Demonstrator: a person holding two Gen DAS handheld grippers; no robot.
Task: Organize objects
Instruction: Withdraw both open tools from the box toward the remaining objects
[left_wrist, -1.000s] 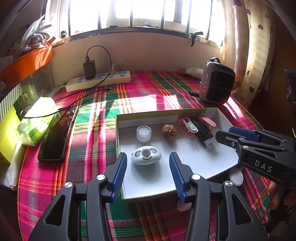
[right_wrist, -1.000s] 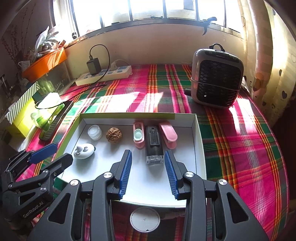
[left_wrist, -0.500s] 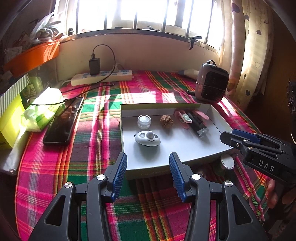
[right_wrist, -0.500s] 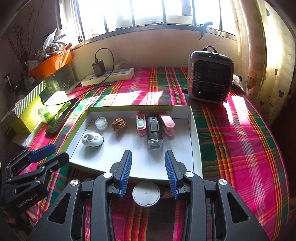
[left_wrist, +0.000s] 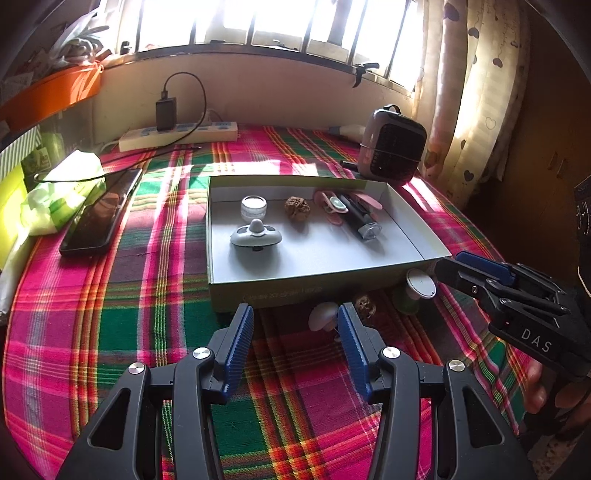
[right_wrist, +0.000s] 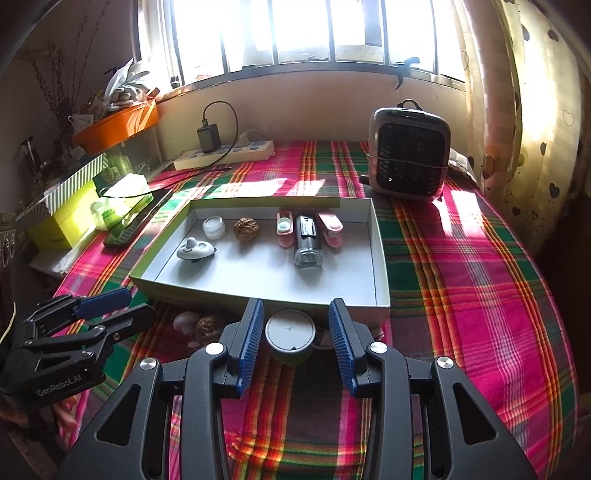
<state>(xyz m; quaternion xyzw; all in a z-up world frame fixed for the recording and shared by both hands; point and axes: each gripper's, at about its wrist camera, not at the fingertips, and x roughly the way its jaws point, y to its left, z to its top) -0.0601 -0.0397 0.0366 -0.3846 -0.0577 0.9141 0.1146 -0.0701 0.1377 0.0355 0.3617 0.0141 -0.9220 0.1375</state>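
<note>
Right gripper, jaws opening and clear of the green jar between them before the tray; left gripper, jaws apart, empty.

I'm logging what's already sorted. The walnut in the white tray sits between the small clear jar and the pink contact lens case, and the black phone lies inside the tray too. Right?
Not quite. The black phone lies outside the white tray, on the plaid tablecloth to its left, as the left wrist view shows. The walnut does sit between the small clear jar and the pink contact lens case.
</note>
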